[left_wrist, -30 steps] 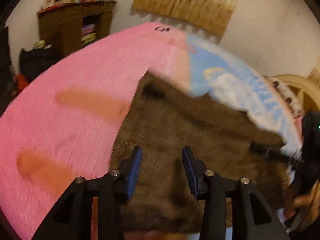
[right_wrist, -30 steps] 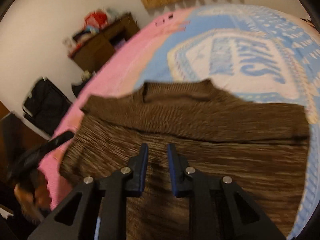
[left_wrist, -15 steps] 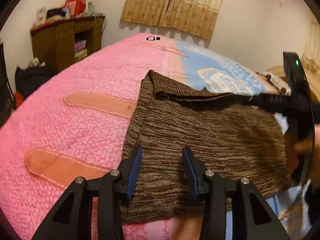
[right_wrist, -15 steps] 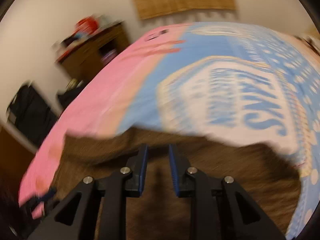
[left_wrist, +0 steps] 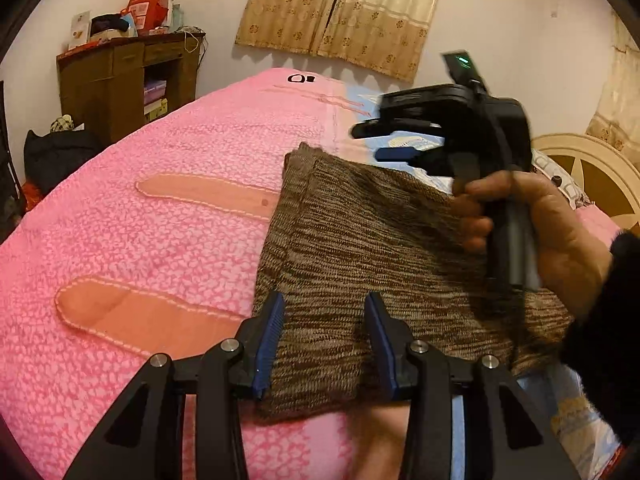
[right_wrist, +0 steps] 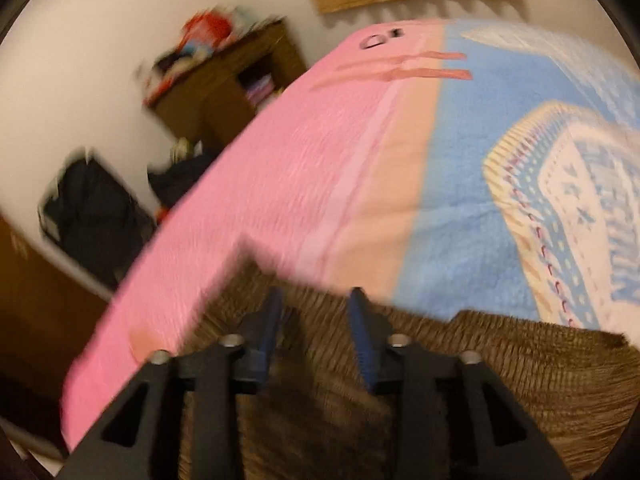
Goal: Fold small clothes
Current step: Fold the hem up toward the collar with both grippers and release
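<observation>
Jaws of the right gripper (left_wrist: 394,142), just parted, release the folded brown marled knit garment (left_wrist: 360,248); the left gripper (left_wrist: 324,336) hovers half-open, empty, above its near edge.

Brown and tan speckled knit on the sweater (left_wrist: 360,248); bright pink blanket (left_wrist: 140,240) with peach stripes on the left, light blue with white and yellow print on the right; black grippers with blue pads (left_wrist: 272,336); gold patterned curtain (left_wrist: 340,12) far
</observation>
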Tool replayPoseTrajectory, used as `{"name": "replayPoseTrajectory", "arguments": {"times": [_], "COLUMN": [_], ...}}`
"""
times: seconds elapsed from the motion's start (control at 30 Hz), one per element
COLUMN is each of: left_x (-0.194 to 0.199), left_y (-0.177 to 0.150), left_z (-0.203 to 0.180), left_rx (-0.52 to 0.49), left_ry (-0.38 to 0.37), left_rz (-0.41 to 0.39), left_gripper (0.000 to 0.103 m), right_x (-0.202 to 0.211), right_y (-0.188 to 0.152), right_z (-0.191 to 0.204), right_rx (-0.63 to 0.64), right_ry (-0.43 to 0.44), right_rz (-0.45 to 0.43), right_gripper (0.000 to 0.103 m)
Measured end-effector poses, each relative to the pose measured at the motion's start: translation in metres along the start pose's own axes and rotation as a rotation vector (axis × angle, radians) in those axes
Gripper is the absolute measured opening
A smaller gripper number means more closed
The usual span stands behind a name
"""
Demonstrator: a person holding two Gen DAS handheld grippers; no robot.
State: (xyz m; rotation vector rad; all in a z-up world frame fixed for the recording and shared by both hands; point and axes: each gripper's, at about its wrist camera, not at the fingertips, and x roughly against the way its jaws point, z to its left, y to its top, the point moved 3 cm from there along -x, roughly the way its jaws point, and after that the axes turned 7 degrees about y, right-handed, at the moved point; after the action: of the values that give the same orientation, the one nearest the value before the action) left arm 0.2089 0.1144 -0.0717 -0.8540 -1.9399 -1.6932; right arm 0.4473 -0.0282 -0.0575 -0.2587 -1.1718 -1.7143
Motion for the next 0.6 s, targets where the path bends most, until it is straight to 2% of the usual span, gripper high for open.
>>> {"name": "replayPoseTrajectory", "arguments": {"times": [0.1,0.2,0.3,0.37,0.5,0.6], "left_x": [0.011,0.018,0.019,0.026,0.032,0.023], "left_y": [-0.003,-0.01,-0.018,-0.022,-0.025,-0.026], "left_z": [0.006,0.023,0.041,0.047,0.035,0.022], "left_rx": [0.008,0.064,0.154,0.22,0.202,0.214], "left_ry": [-0.01,0.008,0.012,-0.006,-0.001,-0.047], "left_rz": [-0.004,-0.004,0.025,0.021,0.023,0.038], "left_gripper": [0.043,0.047,0.048,0.048,0.048,0.05], "right_x": [0.024,0.074,0.138,0.185,0.27,0.308], "right_y": [-0.011,-0.043,-0.083,-0.116,-0.175,-0.213], "right_z": [-0.013,-0.017,-0.034,-0.052,-0.087,-0.109], "right_rx": [-0.08,-0.022,-0.043,-0.075,-0.154,-0.254], "right_ry": [0.059,0.019,-0.029,-0.112,-0.325,-0.382], "right_rz": [-0.01,-0.044,-0.12,-0.175,-0.304,-0.358], "right_gripper": [0.047,0.047,0.047,0.047,0.048,0.058]}}
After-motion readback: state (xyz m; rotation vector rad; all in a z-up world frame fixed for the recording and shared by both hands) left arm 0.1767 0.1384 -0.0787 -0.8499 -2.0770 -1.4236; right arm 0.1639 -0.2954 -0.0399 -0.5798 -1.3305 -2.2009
